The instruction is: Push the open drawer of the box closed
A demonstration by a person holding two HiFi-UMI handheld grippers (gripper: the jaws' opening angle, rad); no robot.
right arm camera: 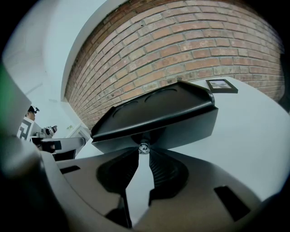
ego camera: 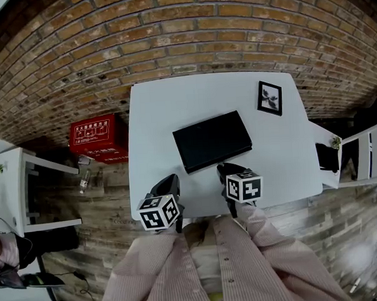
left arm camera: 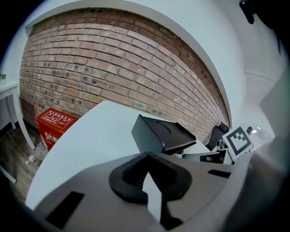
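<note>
Closely framed, the knob (right arm camera: 144, 147) of the drawer (right arm camera: 183, 130) is pinched by the right gripper (right arm camera: 142, 155); any remaining push is best kept straight, so the box (right arm camera: 154, 106) is not skewed.

Cam setup: head view + 2 gripper views.
Your head view looks steeply down over the whole table (ego camera: 291, 166); left gripper view faces the box (left arm camera: 158, 133) from nearby, right gripper view sits v. close at its knob (right arm camera: 144, 147); all 3 share box + brick wall (ego camera: 181, 32).

Facing you: red-brick wall (ego camera: 181, 26). Underfoot: weathered wood-plank floor (ego camera: 108, 183). White counter (ego camera: 149, 117) in front of you; red box (ego camera: 98, 138) on floor at your left, white chair (ego camera: 361, 149) right.
</note>
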